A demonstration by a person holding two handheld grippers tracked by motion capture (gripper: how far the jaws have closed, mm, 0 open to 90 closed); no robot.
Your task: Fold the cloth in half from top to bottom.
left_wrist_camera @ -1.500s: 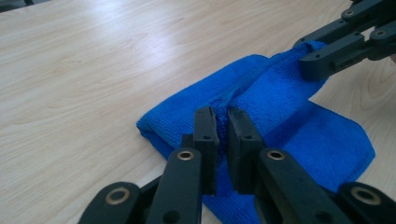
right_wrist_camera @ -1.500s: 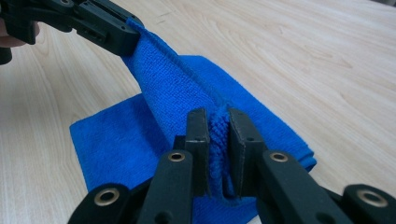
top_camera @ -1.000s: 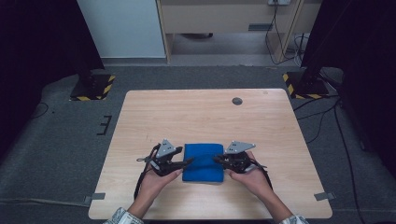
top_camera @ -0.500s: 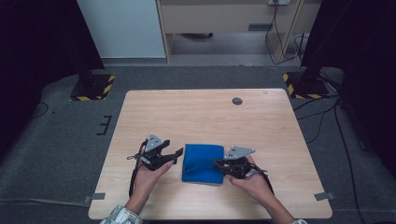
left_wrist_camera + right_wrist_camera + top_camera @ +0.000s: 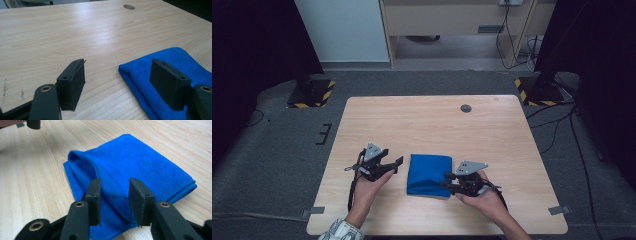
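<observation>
- High view: a folded blue cloth (image 5: 429,175) is lying flat on the near half of the wooden surface (image 5: 432,120), between the two hands.
- The left gripper (image 5: 398,162) is sitting just left of the cloth, its tips pointing at the cloth's upper left corner with a thin strip of bare wood showing between them; jaws parted, nothing between them.
- The right gripper (image 5: 447,181) is reaching in from the right, its tips lying over the cloth's lower right edge.
- A small dark round disc (image 5: 466,108) is sitting near the far edge of the surface, well apart from the cloth.
- Left gripper view: the left gripper (image 5: 117,80) is hanging released, jaws standing wide with bare wood between them. The cloth (image 5: 175,62) is lying to the right, its folded corner just beyond the gap and its body running behind the right-hand jaw. The disc (image 5: 129,7) is showing at the far end.
- Right gripper view: the right gripper (image 5: 115,197) is pointing down at the cloth (image 5: 140,162), with a raised fold of it sitting between the jaws. The jaws have just been opening; gaps are showing on both sides of the fold, so the pads are not pressing it.
- The cloth's left fold is standing slightly puffed up; the rest is lying flat on the surface.
</observation>
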